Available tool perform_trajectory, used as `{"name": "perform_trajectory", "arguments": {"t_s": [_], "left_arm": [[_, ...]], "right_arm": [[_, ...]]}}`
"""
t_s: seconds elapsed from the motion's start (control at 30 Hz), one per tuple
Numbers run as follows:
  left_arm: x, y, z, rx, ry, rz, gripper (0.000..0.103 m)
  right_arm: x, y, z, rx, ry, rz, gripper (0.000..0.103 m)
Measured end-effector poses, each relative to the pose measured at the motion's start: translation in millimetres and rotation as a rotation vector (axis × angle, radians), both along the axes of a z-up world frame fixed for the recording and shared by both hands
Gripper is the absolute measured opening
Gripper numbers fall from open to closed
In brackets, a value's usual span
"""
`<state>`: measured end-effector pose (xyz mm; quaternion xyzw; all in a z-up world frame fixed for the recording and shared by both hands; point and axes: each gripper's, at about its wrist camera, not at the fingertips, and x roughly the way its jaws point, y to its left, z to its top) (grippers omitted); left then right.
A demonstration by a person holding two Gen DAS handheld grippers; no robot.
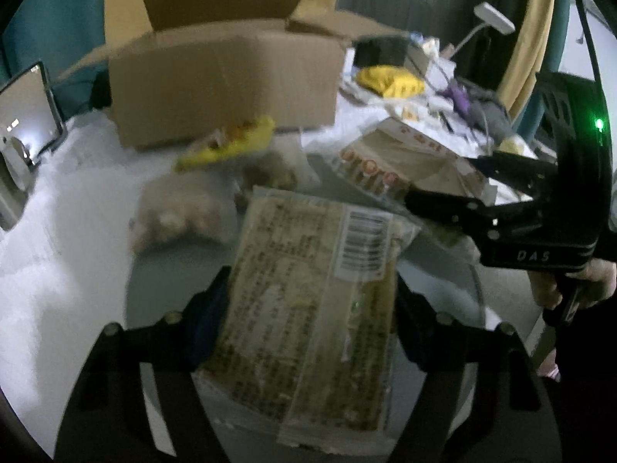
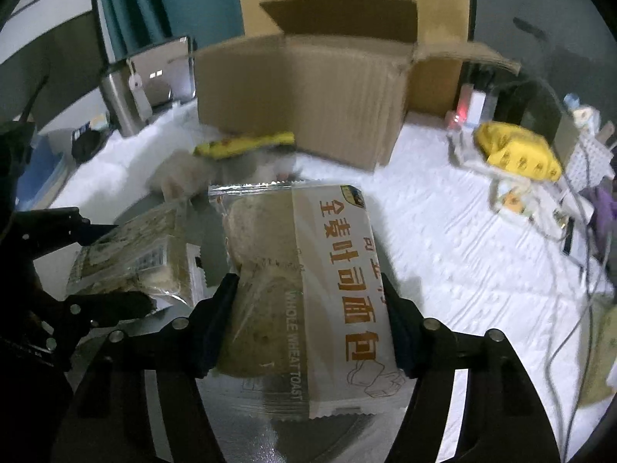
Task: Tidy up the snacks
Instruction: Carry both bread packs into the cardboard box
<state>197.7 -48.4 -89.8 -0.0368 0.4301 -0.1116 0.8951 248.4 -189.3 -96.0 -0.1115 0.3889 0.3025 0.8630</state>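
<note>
The toast packet [image 2: 308, 293] in the right wrist view carries the clearest print: "WHOLE WHEAT TOAST" in white capitals down its clear window, and beside that, on the white band, large orange Chinese characters reading 全麦吐司面包. A small dark badge sits at the band's far corner, too small to read. In the left wrist view, the right gripper [image 1: 435, 181] bears "DAS" in pale letters on its black body. The back-label packet [image 1: 312, 308] shows a barcode sticker and dense fine print, all blurred beyond reading.
</note>
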Motion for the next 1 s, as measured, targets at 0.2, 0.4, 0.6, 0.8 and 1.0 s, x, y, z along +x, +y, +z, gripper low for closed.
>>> {"name": "perform_trajectory", "arguments": {"t_s": [0.2, 0.4, 0.6, 0.8, 1.0], "left_arm": [[10.4, 18.2, 27.6, -0.009, -0.060, 0.012, 0.076], [24.4, 44.3, 48.2, -0.016, -0.120, 0.040, 0.076], [50.9, 69.7, 69.7, -0.011, -0.189, 0.062, 0.076], [81.1, 93.9, 87.2, -0.023, -0.242, 0.077, 0.076], [118.5, 112.8, 104.6, -0.048, -0.288, 0.093, 0.076]], "right_arm": [[8.2, 7.3, 32.6, 0.024, -0.060, -0.011, 0.071], [21.7, 17.1, 57.3, 0.042, -0.100, -0.032, 0.071], [40.7, 30.6, 78.4, 0.057, -0.130, -0.054, 0.071], [65.3, 43.8, 94.9, 0.079, -0.144, -0.086, 0.071], [93.3, 56.1, 105.9, 0.103, -0.147, -0.105, 0.071]]}}
